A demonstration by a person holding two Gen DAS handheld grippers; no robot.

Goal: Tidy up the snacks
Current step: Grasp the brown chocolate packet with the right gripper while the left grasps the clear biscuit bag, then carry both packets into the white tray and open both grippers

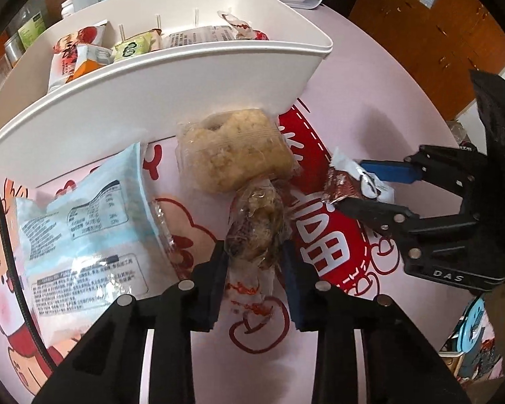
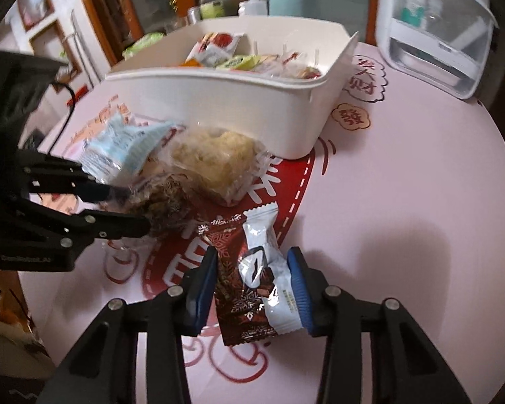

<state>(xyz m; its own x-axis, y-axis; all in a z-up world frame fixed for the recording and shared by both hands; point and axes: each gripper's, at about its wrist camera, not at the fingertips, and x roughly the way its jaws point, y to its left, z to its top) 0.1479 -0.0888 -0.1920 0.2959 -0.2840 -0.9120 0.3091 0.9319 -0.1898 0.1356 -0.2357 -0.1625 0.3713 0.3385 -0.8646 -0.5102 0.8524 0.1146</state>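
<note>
A clear-wrapped snack [image 1: 254, 232] was held tight by the left gripper [image 1: 254, 269] and a brown packet [image 2: 252, 282] by the right gripper [image 2: 252, 289], ready to be lifted into the white box [image 2: 219, 107].

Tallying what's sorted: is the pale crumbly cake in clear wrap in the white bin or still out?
Out. The crumbly cake lies on the pink mat, against the white bin outer wall.

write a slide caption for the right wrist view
Right gripper shut on two snack packets above the pink table, white snack bin behind, left gripper clamping a clear-wrapped snack.
</note>
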